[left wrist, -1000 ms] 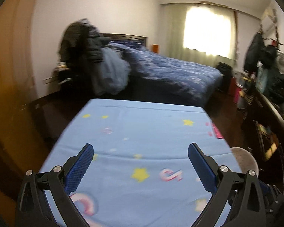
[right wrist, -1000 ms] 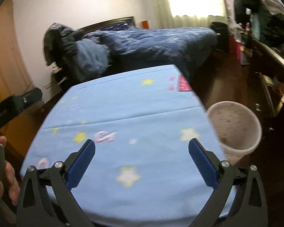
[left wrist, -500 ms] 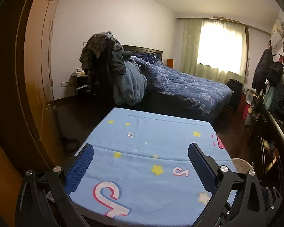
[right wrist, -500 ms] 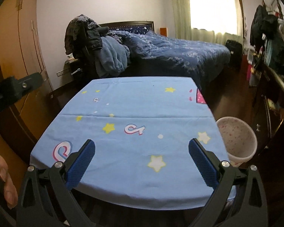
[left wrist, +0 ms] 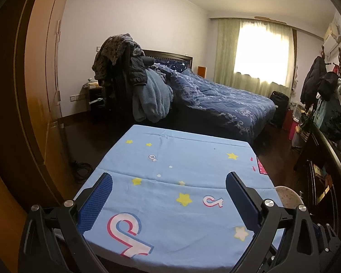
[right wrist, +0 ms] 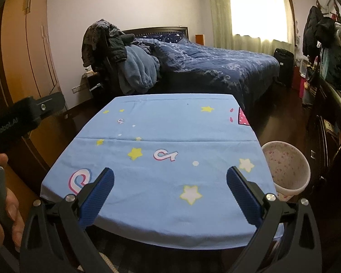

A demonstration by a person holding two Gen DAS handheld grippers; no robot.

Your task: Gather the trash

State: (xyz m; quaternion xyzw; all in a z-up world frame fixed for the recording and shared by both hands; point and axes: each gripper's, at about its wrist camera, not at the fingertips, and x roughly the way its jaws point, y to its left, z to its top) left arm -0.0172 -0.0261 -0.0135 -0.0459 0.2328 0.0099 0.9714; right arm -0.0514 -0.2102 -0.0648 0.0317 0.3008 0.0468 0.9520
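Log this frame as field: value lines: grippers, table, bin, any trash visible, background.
left gripper: open, empty, over near table edge
right gripper: open, empty, over near table edge
table: light blue star-print cloth, nothing lying on it
bin: pale speckled, on floor at table's right side, no contents visible
trash: none visible in either view
background: bed with dark blue bedding; clothes pile beside it; wardrobe at left

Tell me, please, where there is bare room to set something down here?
The whole blue tablecloth lies bare, from the near edge by the open right claw to the far edge before the bed. Crowded: the dresser at right, beyond the bin.
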